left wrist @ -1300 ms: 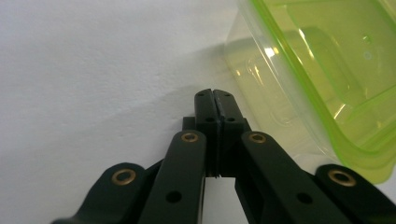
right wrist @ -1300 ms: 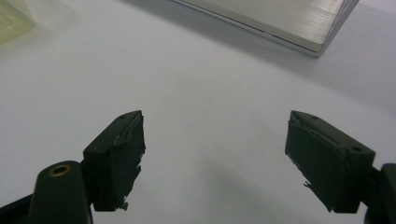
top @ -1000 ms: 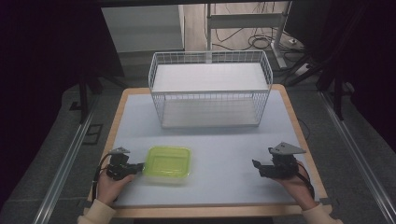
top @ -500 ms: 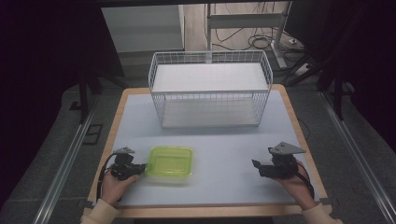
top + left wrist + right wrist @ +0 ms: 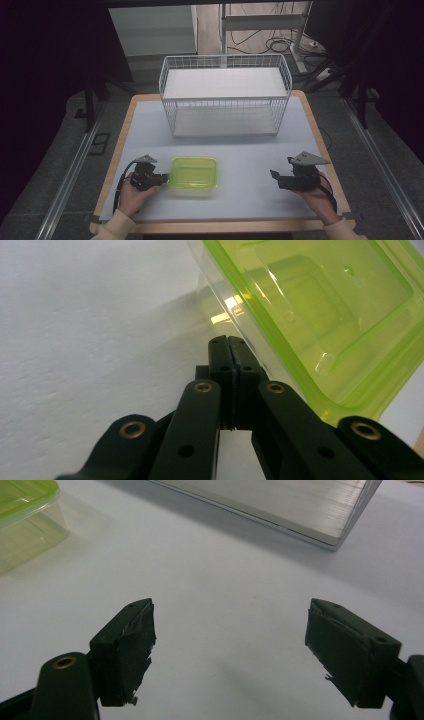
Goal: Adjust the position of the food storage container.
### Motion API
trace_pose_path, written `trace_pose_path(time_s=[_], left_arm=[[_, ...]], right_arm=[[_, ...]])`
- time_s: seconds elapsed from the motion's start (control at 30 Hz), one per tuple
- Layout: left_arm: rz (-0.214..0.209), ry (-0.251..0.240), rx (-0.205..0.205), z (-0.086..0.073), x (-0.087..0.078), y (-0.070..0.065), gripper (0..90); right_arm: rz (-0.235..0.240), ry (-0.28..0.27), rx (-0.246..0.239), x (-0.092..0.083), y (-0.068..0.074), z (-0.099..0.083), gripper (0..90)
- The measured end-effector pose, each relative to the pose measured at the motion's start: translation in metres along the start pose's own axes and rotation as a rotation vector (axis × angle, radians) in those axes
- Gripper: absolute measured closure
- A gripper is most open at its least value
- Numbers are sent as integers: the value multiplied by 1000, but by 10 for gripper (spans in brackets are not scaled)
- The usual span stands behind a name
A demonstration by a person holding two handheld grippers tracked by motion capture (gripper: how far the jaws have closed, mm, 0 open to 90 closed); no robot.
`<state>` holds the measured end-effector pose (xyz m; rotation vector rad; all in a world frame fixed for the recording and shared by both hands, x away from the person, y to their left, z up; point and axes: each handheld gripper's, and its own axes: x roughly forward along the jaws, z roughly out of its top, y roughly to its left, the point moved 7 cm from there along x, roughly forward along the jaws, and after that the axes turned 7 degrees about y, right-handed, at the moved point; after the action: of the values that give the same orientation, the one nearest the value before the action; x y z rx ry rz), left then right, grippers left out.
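A clear box with a lime-green lid (image 5: 194, 173) lies at the front left of the table. My left gripper (image 5: 164, 178) is shut with nothing between its jaws, and its tip sits against the box's left wall. In the left gripper view the shut gripper (image 5: 231, 342) meets the clear wall just under the lid rim of the box (image 5: 320, 305). My right gripper (image 5: 275, 176) rests at the front right, open and holding nothing. In the right gripper view the open gripper (image 5: 230, 645) points across bare table, with the box (image 5: 25, 515) at the far left.
A white wire basket (image 5: 225, 99) stands at the back middle of the pale table (image 5: 250, 150); its base (image 5: 280, 505) lies ahead of the right gripper. Wooden table edges run along both sides. Bare surface lies between the box and the right gripper.
My left gripper has moved to the right, and the green-lidded box has slid a little to the right with it. The right gripper has stayed still.
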<state>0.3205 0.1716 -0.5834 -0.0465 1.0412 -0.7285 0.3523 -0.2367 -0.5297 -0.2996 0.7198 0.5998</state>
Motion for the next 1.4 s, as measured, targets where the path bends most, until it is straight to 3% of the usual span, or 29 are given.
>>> trace_pose_path(time_s=[0.13,0.5,0.87,0.93,1.07,1.13,1.27,1.4], left_arm=[[-4,13,11,4,6,-6,899],[5,44,89,24,30,-38,899],[-4,48,105,34,45,-52,899],[-10,53,107,34,45,-51,898],[-12,38,99,33,41,-49,898],[-27,3,76,31,32,-46,899],[-37,-43,74,27,15,-47,898],[-36,-81,71,25,1,-45,898]], right_arm=[[1,6,-4,1,1,-1,204],[1,1,-7,0,1,-1,205],[2,4,-15,0,1,-1,206],[21,2,-11,0,4,-1,206],[26,-3,-17,0,6,0,206],[46,-20,-12,-1,9,1,206],[157,-35,43,-2,16,4,195],[176,-40,39,-2,21,5,175]])
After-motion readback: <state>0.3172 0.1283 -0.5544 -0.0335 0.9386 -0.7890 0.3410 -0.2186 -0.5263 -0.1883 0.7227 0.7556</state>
